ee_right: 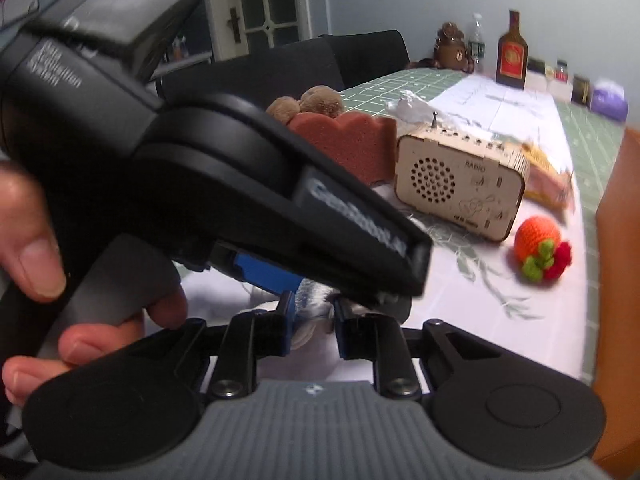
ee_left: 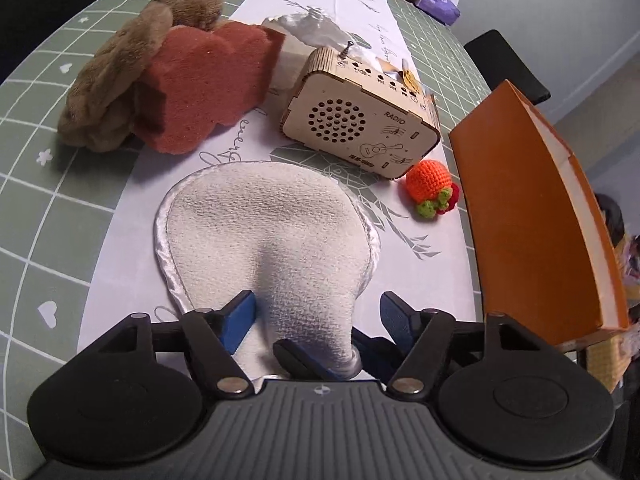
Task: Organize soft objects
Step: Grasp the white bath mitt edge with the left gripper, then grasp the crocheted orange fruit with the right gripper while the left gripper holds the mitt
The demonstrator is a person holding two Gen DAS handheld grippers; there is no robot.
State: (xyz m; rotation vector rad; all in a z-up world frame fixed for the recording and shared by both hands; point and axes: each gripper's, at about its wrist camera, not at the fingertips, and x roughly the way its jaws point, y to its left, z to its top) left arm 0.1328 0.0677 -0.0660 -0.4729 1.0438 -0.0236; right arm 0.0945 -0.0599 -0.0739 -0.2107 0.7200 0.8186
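Black two-finger grippers (ee_left: 316,312), blue pads (ee_left: 240,326) (silver pivot screws (ee_left: 231,383)), ribbed grey housing (ee_left: 320,432).

A wooden radio (ee_left: 357,120) is set on the white printed runner (ee_left: 120,216) over the green gridded counter (ee_left: 48,200), with crumpled plastic (ee_left: 308,24) behind it. An orange box (ee_left: 532,216) is stood at the right. A brown bottle (ee_right: 511,53) and small jars (ee_right: 560,72) are seen at the far end.

- My left wrist view is sharp and evenly lit from above; the terry mitt (ee_left: 264,240) shows soft shadows at its lower edge.
- My right wrist view is dimmer, motion-blurred at left.
- Fisheye bends both frames' edges, corners black.
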